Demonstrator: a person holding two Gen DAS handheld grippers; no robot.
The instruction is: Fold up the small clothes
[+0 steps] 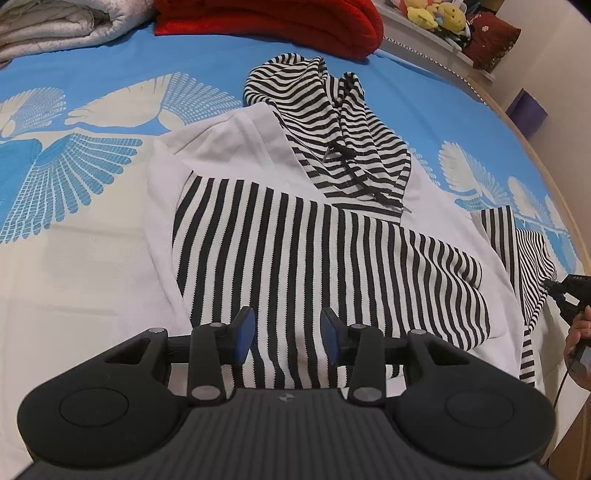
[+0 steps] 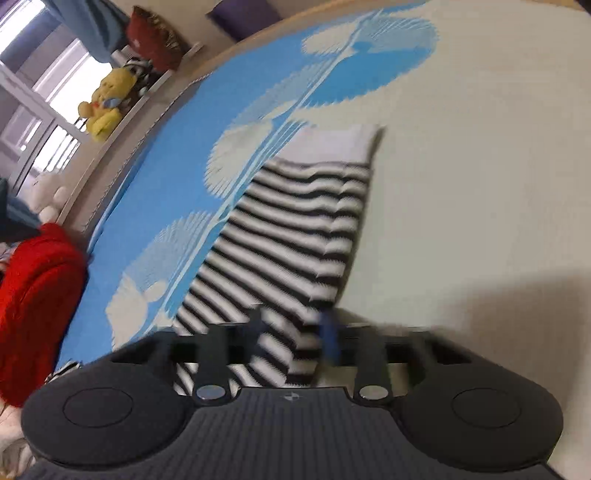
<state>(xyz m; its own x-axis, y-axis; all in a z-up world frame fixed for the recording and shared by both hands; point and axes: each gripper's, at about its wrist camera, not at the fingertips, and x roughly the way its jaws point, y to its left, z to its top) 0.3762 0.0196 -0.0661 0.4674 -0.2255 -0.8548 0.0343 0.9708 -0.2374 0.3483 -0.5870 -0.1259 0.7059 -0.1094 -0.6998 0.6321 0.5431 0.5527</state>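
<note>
A small hoodie lay spread on the blue-and-cream bedsheet, its body white and its hood black-and-white striped, with a dark drawstring trailing down from the hood. One striped sleeve was folded across the white front. The left gripper hovered low over that folded sleeve, its blue-padded jaws apart with only fabric visible below the gap and nothing pinched between them.

The other striped sleeve stretched out across the sheet toward the edge of the bed. The right gripper sat at the near end of this sleeve; the right wrist view was badly smeared by motion, so its jaws seemed to be apart around the striped cloth, but whether they gripped it could not be told.

At the head of the bed lay a red blanket and a folded pale quilt. A yellow plush toy sat on a ledge beyond the bed.
</note>
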